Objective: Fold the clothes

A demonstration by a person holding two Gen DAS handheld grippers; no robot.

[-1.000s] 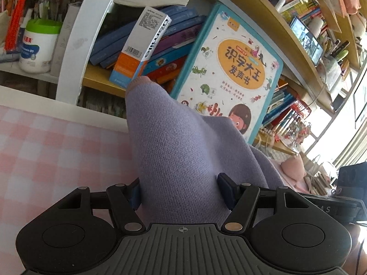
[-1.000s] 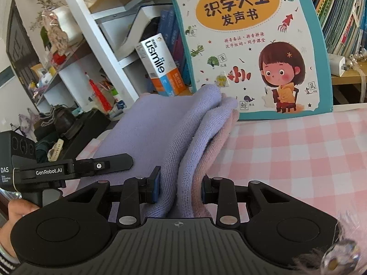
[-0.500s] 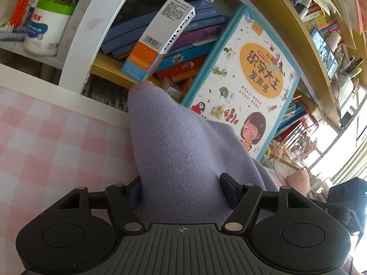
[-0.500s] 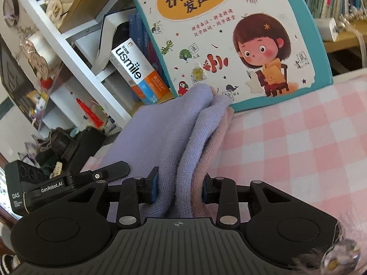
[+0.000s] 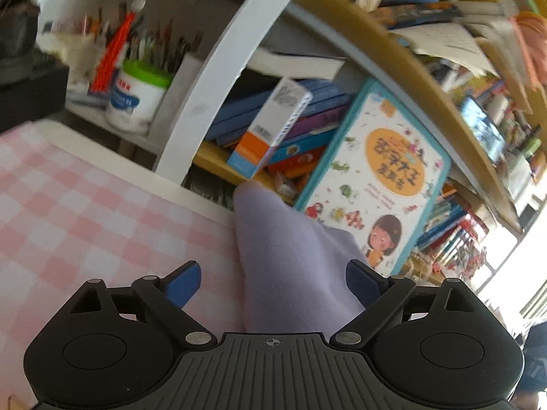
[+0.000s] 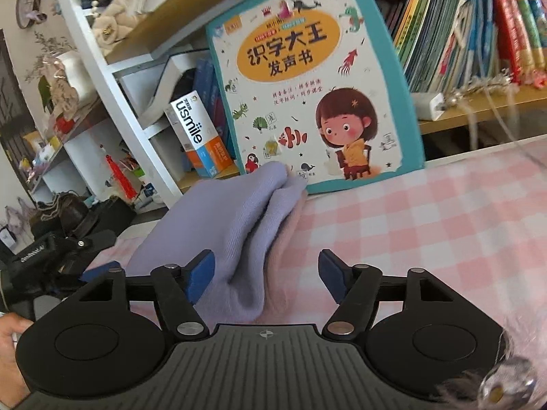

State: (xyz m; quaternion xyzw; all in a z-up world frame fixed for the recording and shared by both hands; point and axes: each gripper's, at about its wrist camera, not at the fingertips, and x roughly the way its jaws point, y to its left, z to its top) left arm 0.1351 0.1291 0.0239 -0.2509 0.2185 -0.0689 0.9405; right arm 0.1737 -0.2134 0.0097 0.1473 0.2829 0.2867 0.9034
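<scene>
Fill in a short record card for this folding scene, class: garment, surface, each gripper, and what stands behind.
garment: lilac knit garment, folded, lying on the cloth, pink layer beneath
surface: pink checked tablecloth
left gripper: jaws opening, pads clear of the garment between them
right gripper: jaws opening, garment between them, not pressed
behind: children's picture book leaning on the bookshelf; white and orange box beside it

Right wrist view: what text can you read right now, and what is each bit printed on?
"识字大王 发声书": orange oval on the teal-edged children's picture book leaning on the shelf.
"usmile": white and orange carton beside it.
"GenRobot.AI": black body of the left tongs, barely legible.
Small lines under the book title and the shelved book spines: too small to read.
</scene>
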